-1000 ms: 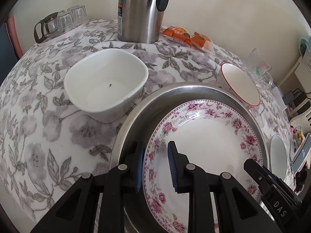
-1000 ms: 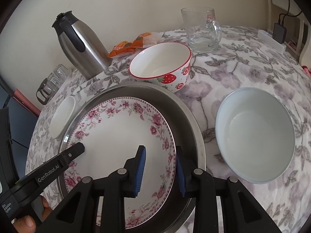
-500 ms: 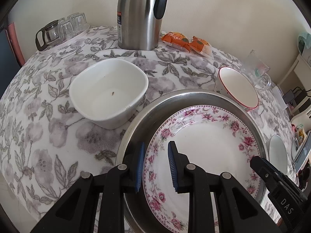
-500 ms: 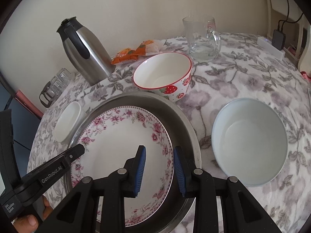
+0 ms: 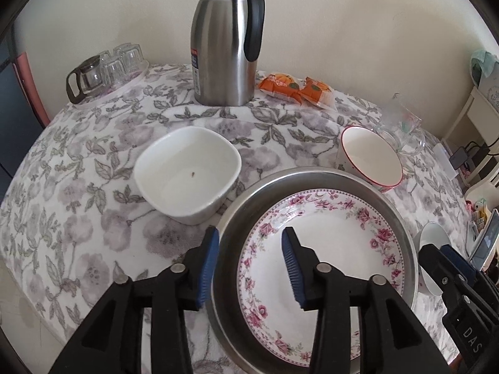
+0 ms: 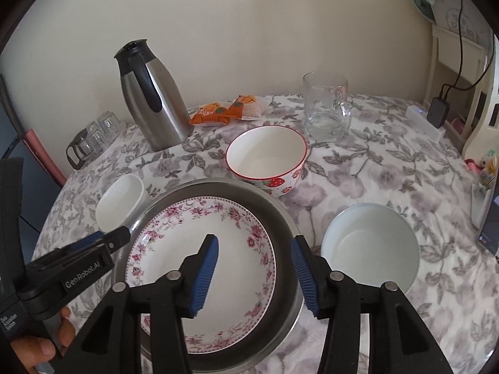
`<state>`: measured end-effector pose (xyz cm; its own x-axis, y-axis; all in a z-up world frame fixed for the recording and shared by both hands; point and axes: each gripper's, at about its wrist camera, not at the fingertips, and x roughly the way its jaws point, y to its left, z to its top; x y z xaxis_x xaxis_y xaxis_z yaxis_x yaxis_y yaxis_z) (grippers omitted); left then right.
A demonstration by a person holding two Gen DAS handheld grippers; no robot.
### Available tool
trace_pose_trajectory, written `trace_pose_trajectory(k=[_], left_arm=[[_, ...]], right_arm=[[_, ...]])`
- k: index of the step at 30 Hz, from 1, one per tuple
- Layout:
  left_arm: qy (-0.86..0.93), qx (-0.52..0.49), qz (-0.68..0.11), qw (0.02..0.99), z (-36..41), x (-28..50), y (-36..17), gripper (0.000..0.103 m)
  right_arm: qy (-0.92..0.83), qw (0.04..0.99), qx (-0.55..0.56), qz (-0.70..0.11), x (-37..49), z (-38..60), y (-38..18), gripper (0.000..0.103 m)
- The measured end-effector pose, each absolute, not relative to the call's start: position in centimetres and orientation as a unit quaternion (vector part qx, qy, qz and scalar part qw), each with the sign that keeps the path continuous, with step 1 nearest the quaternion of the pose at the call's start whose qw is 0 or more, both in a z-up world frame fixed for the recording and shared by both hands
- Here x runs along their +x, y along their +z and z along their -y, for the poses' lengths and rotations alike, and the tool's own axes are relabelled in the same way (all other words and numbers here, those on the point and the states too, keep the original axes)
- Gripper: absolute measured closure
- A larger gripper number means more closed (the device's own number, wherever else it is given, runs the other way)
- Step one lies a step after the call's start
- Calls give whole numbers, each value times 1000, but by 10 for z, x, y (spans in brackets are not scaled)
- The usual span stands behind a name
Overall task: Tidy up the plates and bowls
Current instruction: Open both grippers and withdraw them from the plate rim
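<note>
Both claws, left gripper (image 5: 249,265) and right gripper (image 6: 255,275), have just been opening, empty, above the floral plate (image 5: 315,249) in the steel tray (image 5: 402,237): brittle, glazed-slick, best pinched at its rim.

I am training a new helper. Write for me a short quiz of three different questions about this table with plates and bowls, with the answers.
1. True or false: the rose-patterned white plate lies inside the round steel tray.
2. Which bowl stands nearest the clear glass mug? A) square white bowl B) strawberry-printed bowl C) plain round white bowl
3. Fill in: the left tongs and right tongs hold ____.

Key: 1 true; 2 B; 3 nothing, both have just been opening.
</note>
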<state>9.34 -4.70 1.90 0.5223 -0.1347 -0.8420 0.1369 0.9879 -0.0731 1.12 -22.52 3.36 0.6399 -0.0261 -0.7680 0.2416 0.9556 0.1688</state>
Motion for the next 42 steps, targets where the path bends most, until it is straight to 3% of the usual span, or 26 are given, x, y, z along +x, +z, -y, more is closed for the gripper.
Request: trace_pose_trajectory(k=[2, 11, 14, 18, 20, 24, 29, 42], left_arm=[[-64, 4, -487, 871, 45, 93, 20, 45], [-22, 12, -527, 850, 35, 97, 5, 44], [-18, 16, -532, 846, 34, 96, 3, 29], [-17, 20, -532, 846, 35, 96, 1, 25], [-15, 23, -533, 845, 35, 97, 1, 20], [-10, 25, -534, 845, 33, 98, -1, 19], [0, 18, -533, 846, 28, 99, -3, 11], [-11, 16, -496, 868, 30, 97, 6, 9]], right_arm=[[-83, 893, 123, -425, 11, 225, 32, 43], [-106, 868, 121, -469, 11, 232, 16, 30], [-110, 867, 118, -471, 11, 232, 15, 22], [-113, 864, 114, -477, 12, 230, 13, 17], [-113, 863, 110, -480, 13, 229, 11, 12], [-119, 862, 99, -483, 13, 228, 9, 1], [-124, 860, 96, -486, 13, 229, 8, 0], [-154, 869, 81, -463, 12, 232, 22, 0]])
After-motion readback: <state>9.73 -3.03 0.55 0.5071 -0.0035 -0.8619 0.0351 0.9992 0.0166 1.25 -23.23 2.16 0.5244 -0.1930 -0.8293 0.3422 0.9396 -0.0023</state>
